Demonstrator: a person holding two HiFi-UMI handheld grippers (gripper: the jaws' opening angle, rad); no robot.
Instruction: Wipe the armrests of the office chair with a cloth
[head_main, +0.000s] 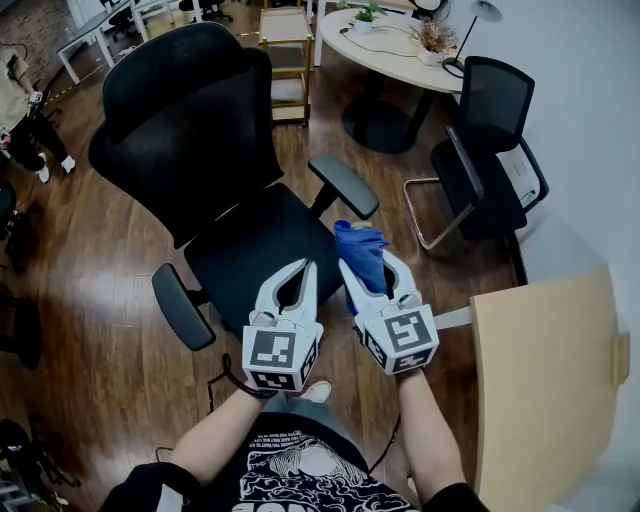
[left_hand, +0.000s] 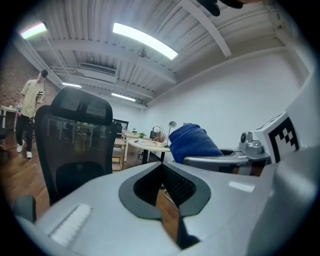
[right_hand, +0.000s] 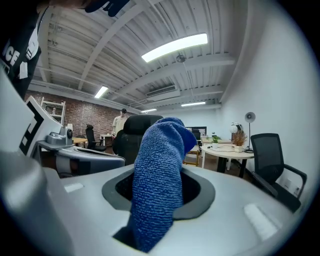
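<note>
Over the office chair (head_main: 245, 250) now. The right tool (head_main: 370, 265) is clamped on the blue cloth (head_main: 360, 250). The right gripper view shows it plainly: both jaws are pressed into the bunched fabric, with a thick wad standing out past the tips. The left tool (head_main: 305, 268) hangs just beside it at 9 o'clock, jaws together with nothing between them.

The cloth is in the air above the front corner of the seat, touching neither armrest. One armrest (head_main: 345, 185) lies near, at about 12 o'clock from the cloth. The other armrest (head_main: 182, 305) sits well apart, at 8 o'clock from the left tool.

By its looped, towel-like weave, the cloth looks soft, light and limp. It will likely fold and flatten under any pressure rather than push back. The hold looks sensible, taken low on the bunch so a generous wad sticks out to meet the pad. A shallower hold could let it slide out on a firm stroke.

The armrest pads look smooth and firm, so the cloth should glide along them. A chair of this kind may well swivel under a sideways rub, and the empty left tool could steady it. No wiping contact yet.
</note>
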